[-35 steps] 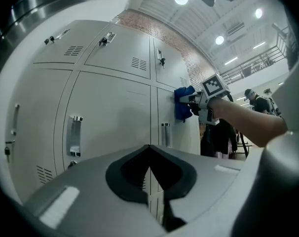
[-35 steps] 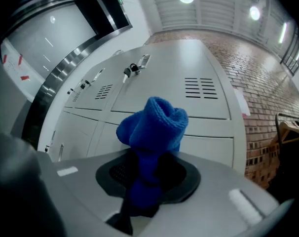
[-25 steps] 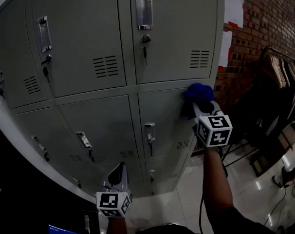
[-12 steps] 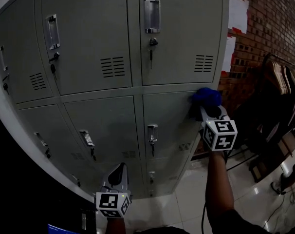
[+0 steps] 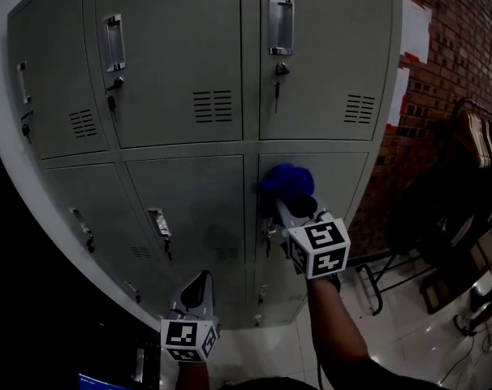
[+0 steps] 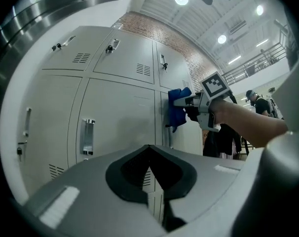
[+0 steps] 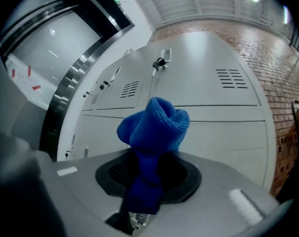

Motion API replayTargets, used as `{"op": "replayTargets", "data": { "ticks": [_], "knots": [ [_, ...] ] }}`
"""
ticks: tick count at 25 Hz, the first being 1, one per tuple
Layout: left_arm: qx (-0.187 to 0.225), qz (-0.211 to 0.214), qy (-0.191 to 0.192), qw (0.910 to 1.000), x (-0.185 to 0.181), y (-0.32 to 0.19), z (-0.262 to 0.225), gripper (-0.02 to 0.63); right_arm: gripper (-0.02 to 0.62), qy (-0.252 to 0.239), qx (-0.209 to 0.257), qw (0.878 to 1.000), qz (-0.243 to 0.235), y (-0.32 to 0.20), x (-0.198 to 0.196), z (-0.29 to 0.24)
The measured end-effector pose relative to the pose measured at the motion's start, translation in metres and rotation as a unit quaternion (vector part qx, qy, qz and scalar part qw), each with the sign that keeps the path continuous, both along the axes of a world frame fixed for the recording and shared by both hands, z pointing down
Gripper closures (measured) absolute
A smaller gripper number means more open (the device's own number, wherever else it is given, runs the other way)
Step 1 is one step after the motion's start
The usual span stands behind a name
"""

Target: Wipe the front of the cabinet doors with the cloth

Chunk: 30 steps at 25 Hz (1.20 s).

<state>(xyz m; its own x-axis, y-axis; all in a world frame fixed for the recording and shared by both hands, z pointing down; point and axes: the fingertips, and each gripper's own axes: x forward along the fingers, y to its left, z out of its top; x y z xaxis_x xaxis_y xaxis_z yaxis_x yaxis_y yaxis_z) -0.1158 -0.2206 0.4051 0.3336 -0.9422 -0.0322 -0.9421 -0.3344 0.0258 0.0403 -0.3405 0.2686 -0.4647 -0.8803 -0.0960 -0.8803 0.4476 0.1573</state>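
Mid-wipe, the right gripper (image 5: 293,206) pinched a blue knitted cloth (image 5: 285,179) against the grey metal cabinet door (image 5: 337,187). The left gripper (image 5: 199,284) was closed and empty. Sweeping onward seemed next.

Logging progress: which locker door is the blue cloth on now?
The second door down in the rightmost column; only it has the blue cloth at its upper left corner.

Blue cloth (image 5: 287,180), grey cabinet doors (image 5: 181,71), red-brown brick wall (image 5: 465,47)
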Motion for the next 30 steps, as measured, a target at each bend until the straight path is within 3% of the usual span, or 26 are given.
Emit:
{"op": "replayTargets", "data": {
  "ticks": [5, 14, 23, 30],
  "knots": [
    [0.002, -0.023, 0.003, 0.9997, -0.020, 0.008, -0.002, 0.592, 0.486, 0.023, -0.011, 1.000, -0.018, -0.007, -0.033, 0.014],
    [-0.004, -0.040, 0.004, 0.9992, -0.035, 0.011, 0.000, 0.592, 0.491, 0.033, -0.015, 0.999, -0.004, -0.019, -0.033, 0.023],
    [-0.009, -0.016, 0.000, 0.9998, -0.017, 0.007, 0.004, 0.592, 0.492, 0.023, -0.021, 0.999, 0.039, -0.023, 0.023, 0.028],
    [-0.016, -0.011, 0.001, 0.9998, -0.012, 0.004, 0.009, 0.592, 0.492, 0.036, -0.013, 0.995, 0.090, -0.029, 0.091, 0.027]
  ]
}}
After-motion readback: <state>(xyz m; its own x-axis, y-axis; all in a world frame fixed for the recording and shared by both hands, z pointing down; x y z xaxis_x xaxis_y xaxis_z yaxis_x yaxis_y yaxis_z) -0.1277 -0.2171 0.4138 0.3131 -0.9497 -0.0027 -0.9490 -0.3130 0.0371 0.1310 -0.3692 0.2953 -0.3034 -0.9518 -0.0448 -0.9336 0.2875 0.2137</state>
